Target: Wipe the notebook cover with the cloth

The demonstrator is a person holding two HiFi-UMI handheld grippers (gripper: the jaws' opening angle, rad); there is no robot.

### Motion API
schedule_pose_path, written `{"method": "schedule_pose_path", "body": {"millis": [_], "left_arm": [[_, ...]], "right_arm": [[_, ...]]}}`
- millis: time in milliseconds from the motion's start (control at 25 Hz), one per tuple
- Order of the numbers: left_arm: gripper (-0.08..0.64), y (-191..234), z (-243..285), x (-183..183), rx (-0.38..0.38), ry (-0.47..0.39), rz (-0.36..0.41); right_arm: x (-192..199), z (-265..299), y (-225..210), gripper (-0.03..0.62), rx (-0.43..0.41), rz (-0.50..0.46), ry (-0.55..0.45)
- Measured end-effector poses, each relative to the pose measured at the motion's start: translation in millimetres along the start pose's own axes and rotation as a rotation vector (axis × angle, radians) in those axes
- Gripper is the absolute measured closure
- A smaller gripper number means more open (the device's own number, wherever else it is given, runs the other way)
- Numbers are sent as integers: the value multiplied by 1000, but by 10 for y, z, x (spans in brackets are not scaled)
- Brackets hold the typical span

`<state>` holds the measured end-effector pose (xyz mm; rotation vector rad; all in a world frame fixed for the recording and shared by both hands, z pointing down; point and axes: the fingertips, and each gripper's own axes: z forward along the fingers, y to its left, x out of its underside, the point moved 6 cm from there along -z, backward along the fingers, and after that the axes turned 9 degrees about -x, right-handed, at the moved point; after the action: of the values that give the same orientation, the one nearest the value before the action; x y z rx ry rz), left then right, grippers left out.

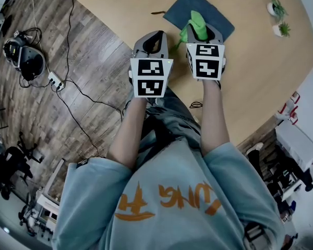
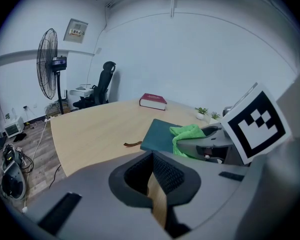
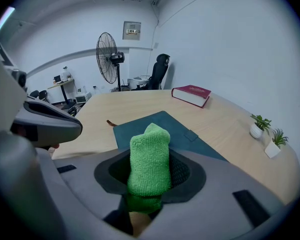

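Locate the dark teal notebook (image 1: 198, 1) lying flat and closed on the wooden table (image 1: 250, 66), with a small tab on its cover. Note the right gripper (image 3: 149, 181) held over the notebook's near edge, jaws pinching a folded green cloth (image 3: 149, 156) that stands up out of them; cannot tell whether the cloth touches the cover. Note the left gripper (image 2: 158, 189) just left of the notebook's near corner, close to the table's edge, jaws drawn almost together with only a thin slit between and nothing in them. Beyond the notebook's far side, well apart: a red hardback book (image 3: 191, 94) lying flat. Right of the notebook, near the table's rim: two small potted plants (image 1: 278, 17) in white pots. Just beside the notebook's left edge, apart from the cover: a small brown scrap (image 1: 158, 12). Open tabletop on every other side of the notebook. Left of the notebook, past the table's curved edge: wood floor with a heap of cables and gear (image 1: 23, 56), and farther back a pedestal fan (image 2: 49, 64) and a black office chair (image 2: 104, 81).
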<state>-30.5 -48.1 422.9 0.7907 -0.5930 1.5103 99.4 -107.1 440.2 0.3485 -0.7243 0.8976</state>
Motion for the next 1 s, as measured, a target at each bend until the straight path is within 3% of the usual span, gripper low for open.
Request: {"method": "schedule_pose_path", "body": {"millis": [1000], "left_arm": [[543, -292, 100, -10, 48, 12, 35]], "right_arm": [[398, -419, -259, 463, 57, 98, -5]]}}
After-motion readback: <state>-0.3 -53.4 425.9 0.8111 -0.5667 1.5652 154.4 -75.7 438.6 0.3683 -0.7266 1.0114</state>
